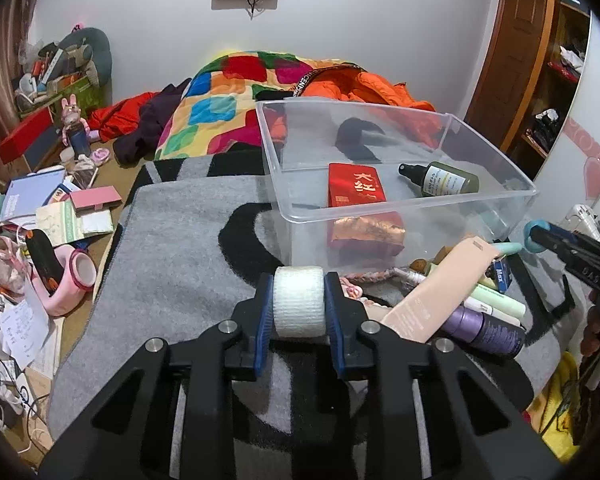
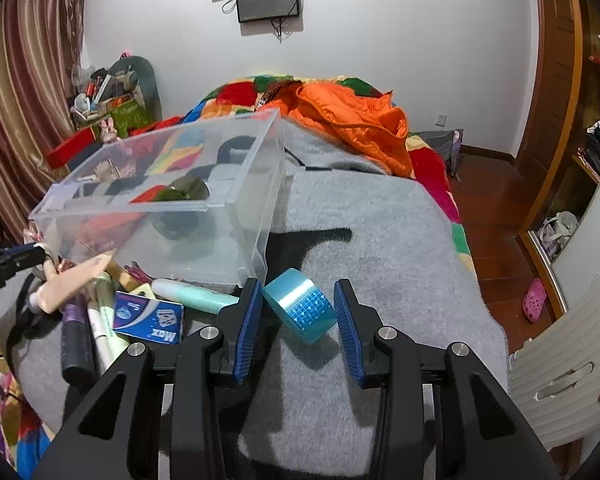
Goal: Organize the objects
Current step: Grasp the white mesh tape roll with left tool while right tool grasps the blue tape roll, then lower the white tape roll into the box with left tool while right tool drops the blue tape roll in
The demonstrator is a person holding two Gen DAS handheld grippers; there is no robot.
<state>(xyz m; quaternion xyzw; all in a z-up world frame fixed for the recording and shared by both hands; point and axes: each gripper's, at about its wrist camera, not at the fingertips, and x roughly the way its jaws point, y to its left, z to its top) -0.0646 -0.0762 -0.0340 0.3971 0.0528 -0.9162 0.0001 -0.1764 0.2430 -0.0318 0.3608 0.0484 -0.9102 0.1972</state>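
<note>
My left gripper (image 1: 299, 280) is shut on a white mesh roll (image 1: 299, 304), both blue pads pressed on its flat ends, just above the grey blanket (image 1: 172, 264). In front of it stands a clear plastic bin (image 1: 480, 196) with a red box (image 1: 354, 186) and a green spray bottle (image 1: 448, 180) inside. My right gripper (image 2: 299, 292) grips a tilted teal tape roll (image 2: 300, 312) to the right of the bin (image 2: 252, 220). Between the grippers lies a pile of toiletries: a pink tube (image 1: 432, 296), a purple bottle (image 1: 484, 328), a blue box (image 2: 150, 316) and a mint tube (image 2: 192, 296).
A colourful quilt (image 1: 220, 108) and an orange jacket (image 2: 352, 120) lie on the bed behind the bin. Papers, boxes and a pink slipper (image 1: 72, 276) crowd the floor on the left. A wooden wardrobe (image 2: 560, 100) and bare floor (image 2: 496, 216) are on the right.
</note>
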